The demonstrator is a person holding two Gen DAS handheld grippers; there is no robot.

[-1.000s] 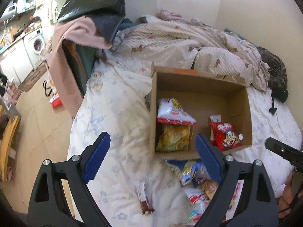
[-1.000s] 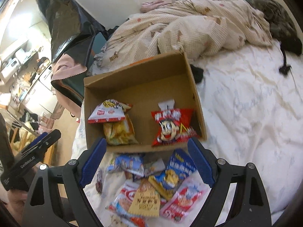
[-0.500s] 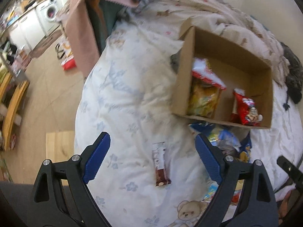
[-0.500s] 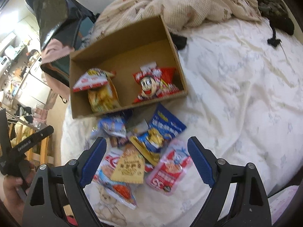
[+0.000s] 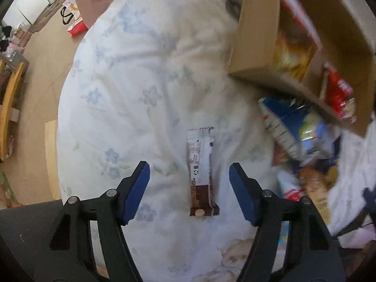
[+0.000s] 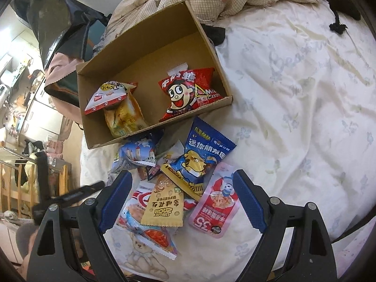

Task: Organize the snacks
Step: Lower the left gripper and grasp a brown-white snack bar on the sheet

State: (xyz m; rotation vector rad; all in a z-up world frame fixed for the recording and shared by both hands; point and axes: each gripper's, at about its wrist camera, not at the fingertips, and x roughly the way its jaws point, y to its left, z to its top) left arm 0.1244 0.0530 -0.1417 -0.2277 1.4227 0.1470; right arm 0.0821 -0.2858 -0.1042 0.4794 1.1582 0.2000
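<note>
brown-and-white wrapped snack bar (image 5: 201,171) is now lying between our left gripper (image 5: 189,192) jaws, which are closing, not yet touching; right gripper (image 6: 182,202) is hanging wide, empty.

Downward wrist views sharing cardboard box (image 5: 253,54)

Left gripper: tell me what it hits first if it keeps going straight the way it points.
Most likely the snack bar, lying alone on the bedsheet between the closing jaws of the left gripper, not yet touched.

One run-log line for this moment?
phase: reach | left gripper: closing around snack bar, pads apart from it | right gripper: open above snack pile | cardboard box: three packets inside
</note>
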